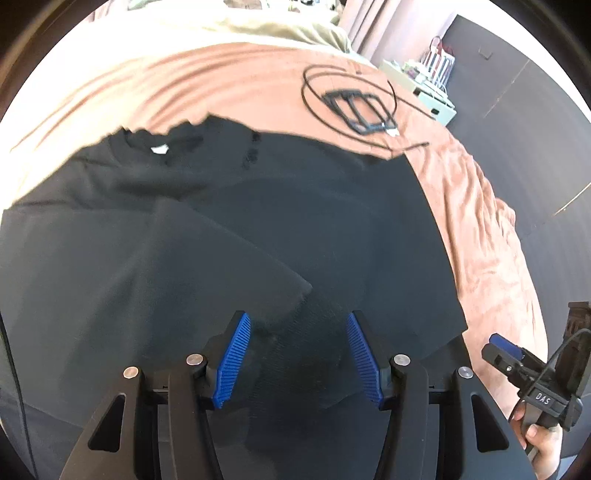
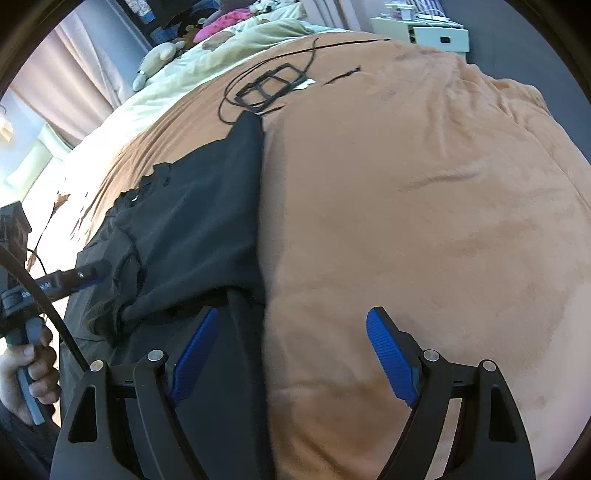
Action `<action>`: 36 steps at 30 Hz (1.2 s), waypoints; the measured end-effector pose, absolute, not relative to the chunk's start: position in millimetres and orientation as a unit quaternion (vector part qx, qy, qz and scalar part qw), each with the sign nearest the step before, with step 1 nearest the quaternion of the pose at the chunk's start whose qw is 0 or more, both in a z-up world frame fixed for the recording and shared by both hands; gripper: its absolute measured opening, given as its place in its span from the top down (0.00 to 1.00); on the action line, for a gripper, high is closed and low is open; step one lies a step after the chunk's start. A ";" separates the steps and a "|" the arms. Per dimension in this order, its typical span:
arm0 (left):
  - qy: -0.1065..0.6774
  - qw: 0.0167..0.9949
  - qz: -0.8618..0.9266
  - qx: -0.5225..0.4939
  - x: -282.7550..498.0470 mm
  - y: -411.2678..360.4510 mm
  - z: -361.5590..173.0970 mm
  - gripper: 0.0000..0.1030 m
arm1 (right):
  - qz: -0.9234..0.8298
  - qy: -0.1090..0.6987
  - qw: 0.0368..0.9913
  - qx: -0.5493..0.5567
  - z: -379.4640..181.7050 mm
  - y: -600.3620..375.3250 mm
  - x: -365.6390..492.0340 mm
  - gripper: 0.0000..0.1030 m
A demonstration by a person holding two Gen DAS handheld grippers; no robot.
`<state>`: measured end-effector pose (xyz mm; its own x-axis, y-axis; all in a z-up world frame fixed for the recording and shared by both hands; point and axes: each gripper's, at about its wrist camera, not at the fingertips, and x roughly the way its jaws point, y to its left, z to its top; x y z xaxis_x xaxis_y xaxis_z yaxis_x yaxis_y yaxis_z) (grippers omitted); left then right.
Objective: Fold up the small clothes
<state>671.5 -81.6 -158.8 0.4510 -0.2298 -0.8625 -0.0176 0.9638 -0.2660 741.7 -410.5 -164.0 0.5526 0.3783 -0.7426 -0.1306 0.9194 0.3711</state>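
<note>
Black shirt (image 1: 229,229) spread on bed blanket (image 2: 406,221), under left hand-held gripper (image 1: 299,354), released. Right hand-held gripper (image 2: 291,354) released at shirt's side edge. Best: pinch folded sleeve edge cleanly, 1 layer.

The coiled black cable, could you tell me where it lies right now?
The coiled black cable lies on the brown blanket, just beyond the far corner of the black T-shirt, toward the white cabinet.
</note>
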 end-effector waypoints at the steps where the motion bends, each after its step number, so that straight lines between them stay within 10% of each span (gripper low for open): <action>1: 0.520 0.844 -0.063 -0.117 671.2 -79.8 -156.0 0.46 | 0.150 0.450 0.869 0.137 -163.0 -407.6 743.8 0.22; 19: 0.553 0.830 -0.074 -0.012 669.3 -137.9 -202.7 0.44 | 0.166 0.459 0.866 0.106 -168.5 -367.1 750.2 0.27; 22: 0.550 0.832 -0.070 -0.002 670.6 -140.6 -203.8 0.47 | 0.165 0.467 0.864 0.091 -173.4 -358.6 754.9 0.42; 26: 0.553 0.832 -0.049 -0.003 673.5 -129.2 -194.9 0.96 | 0.142 0.481 0.862 0.080 -182.4 -353.9 762.4 0.61; 36: 0.517 0.855 0.004 -0.037 659.9 -35.9 -138.7 1.00 | 0.122 0.479 0.865 0.089 -184.7 -353.9 765.9 0.76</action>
